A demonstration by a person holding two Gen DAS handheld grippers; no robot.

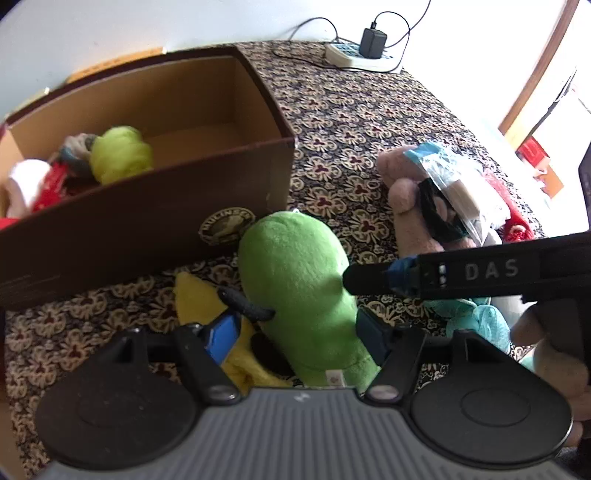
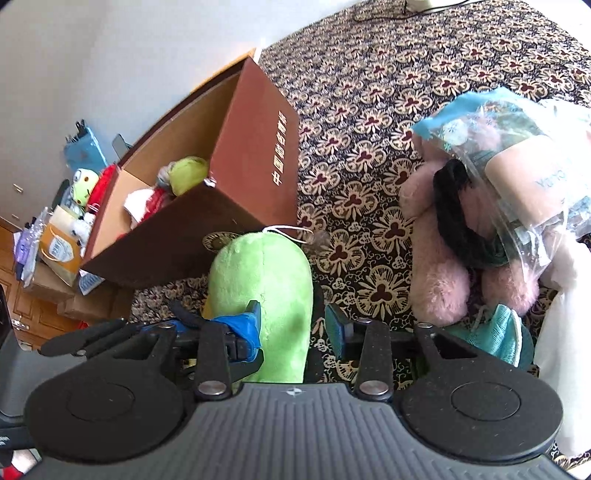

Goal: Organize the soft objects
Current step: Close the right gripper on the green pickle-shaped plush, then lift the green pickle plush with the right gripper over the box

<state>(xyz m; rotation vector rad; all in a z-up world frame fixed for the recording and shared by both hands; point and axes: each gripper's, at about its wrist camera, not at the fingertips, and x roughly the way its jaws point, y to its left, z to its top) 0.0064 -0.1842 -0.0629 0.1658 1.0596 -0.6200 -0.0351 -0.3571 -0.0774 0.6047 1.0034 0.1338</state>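
On the patterned bed, just before the brown box (image 1: 155, 221), lies the green plush toy (image 1: 295, 288). Left hand-held gripper (image 1: 299, 332) straddles it — jaws wide, pads not pressing. Right hand-held gripper (image 2: 291, 332) likewise brackets it, jaws apart — left pad at the plush, grip uncertain. Pink plush toy (image 2: 443, 266) nearby.

A dark floral cloth (image 1: 369, 122) is covering the surface, running toward a pale wall (image 1: 110, 26) at 12 o'clock. A white power strip (image 1: 360, 57) with a black adapter is lying at the far edge. Bright daylight is pouring in at 2 o'clock. Wooden cabinets (image 2: 26, 302) are standing at 9 o'clock.
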